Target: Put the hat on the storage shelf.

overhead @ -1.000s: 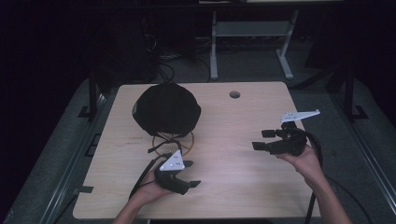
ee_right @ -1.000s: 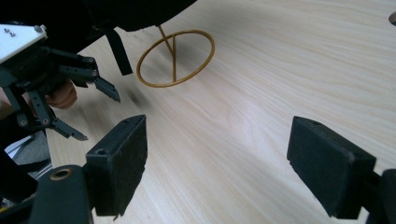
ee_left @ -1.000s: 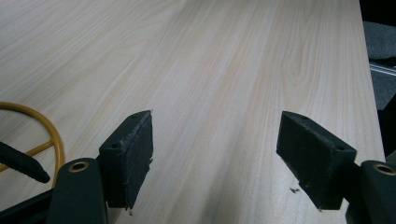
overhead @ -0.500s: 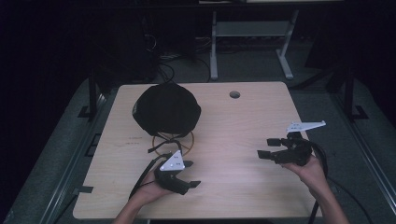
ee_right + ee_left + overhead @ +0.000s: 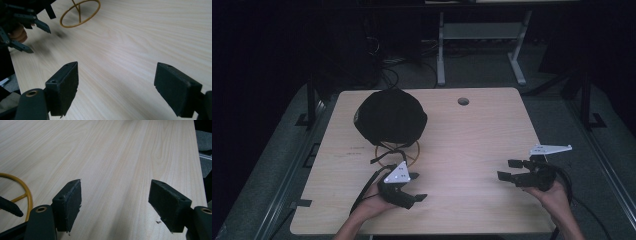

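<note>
Right gripper (image 5: 508, 171) lower, nearer table edge (image 5: 422, 231), jaws apart

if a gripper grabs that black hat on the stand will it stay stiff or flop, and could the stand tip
The black hat looks like soft fabric with straps dangling beneath, so it would probably sag and feel light. It sits on a thin yellow wire stand with a narrow ring base, so a sideways push could likely tip or slide both.

A hat (image 5: 390, 116) sits on the table (image 5: 472, 135), left of centre, far side
</note>
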